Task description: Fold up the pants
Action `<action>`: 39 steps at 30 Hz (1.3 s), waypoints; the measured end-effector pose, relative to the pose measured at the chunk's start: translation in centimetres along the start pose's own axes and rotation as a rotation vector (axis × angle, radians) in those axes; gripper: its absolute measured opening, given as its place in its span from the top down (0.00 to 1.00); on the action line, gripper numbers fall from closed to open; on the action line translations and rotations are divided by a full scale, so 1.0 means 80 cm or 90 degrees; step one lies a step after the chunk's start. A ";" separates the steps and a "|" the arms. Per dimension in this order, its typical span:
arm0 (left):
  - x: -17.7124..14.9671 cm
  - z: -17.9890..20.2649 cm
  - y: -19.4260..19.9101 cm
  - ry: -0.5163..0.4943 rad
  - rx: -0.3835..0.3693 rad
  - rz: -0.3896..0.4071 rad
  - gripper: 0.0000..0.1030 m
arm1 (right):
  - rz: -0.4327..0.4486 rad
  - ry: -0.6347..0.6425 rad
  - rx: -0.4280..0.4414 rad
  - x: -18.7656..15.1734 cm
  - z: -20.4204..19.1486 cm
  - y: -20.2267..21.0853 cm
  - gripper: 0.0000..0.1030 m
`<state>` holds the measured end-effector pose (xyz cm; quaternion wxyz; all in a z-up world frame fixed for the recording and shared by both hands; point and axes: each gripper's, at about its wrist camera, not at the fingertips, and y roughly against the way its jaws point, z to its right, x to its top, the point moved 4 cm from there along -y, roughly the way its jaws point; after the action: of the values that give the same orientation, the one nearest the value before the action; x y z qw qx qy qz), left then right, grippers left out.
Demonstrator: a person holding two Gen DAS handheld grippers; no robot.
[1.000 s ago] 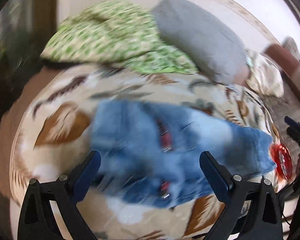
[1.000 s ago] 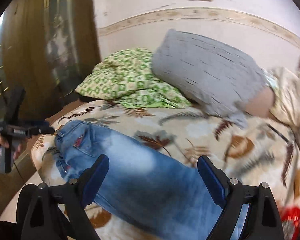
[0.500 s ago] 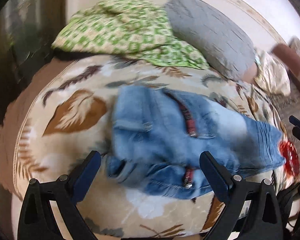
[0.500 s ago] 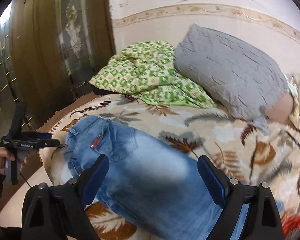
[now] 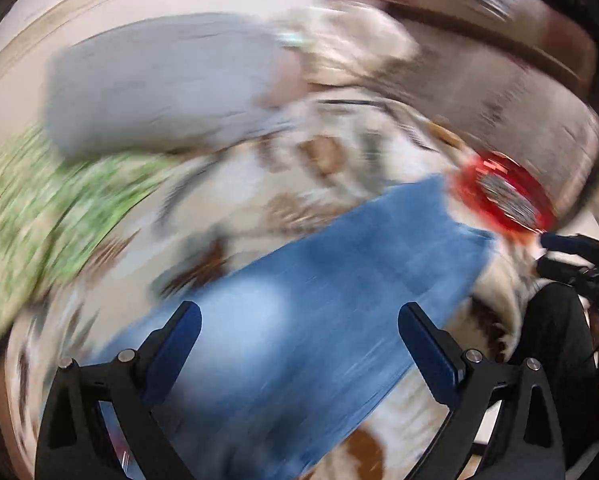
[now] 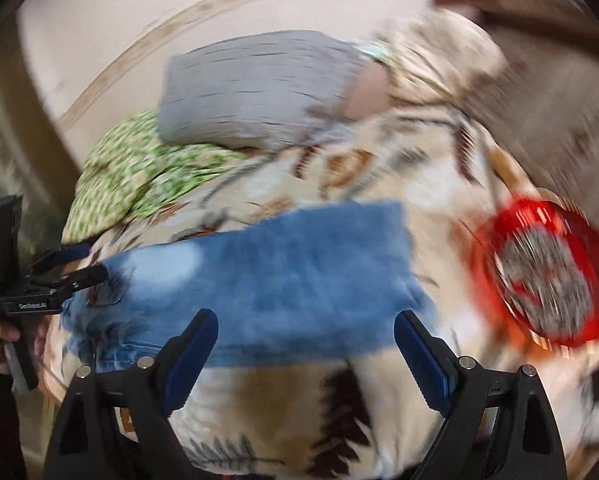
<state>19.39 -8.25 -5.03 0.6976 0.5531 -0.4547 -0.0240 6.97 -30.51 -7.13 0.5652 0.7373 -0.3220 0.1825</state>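
The jeans point(image 6: 283, 276) lie flat on the leaf-print blanket point(image 6: 283, 412), just ahead of my right tongs point(image 6: 305, 354) and stretching past both of its tips. A second ago my right camera looked at the waist end and a back pocket close in front; now it looks at the leg end, with the cut hem edge up and to the right of my tips and the waist bunched far over to their left. My left tongs point(image 5: 299, 354) have changed view too: earlier they faced the crumpled waist and red belt strip, and now a long smooth run of blue denim passes between and beyond their tips, though the picture is heavily blurred. I take that to mean both hands have slid along the garment toward the legs, so I judge the next fold will start from the hem.

The long axis runs across my right tongs, waist to the left, hem to the right. From my left tongs it runs diagonally, from near their left finger up and away to the right.

Both tongs stand wide apart with nothing between the pads; the denim lies beneath them and is not gripped. In the right view my left tongs point(image 6: 81, 266) show at the far left over the waist end.

A red round object point(image 6: 547, 272) sits on the blanket to the right of the hem, near it but apart. Farther ahead lie a grey pillow point(image 6: 259, 88) and a green patterned cloth point(image 6: 139, 168).
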 end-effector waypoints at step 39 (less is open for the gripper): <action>0.163 0.213 -0.231 -0.468 -0.271 -0.261 0.04 | 0.063 -0.206 0.006 -0.039 0.088 -0.124 0.81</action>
<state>24.44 -35.19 -12.16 0.5689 0.4311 -0.5382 -0.4482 10.81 -34.84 -18.26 0.4925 0.7430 -0.4441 0.0906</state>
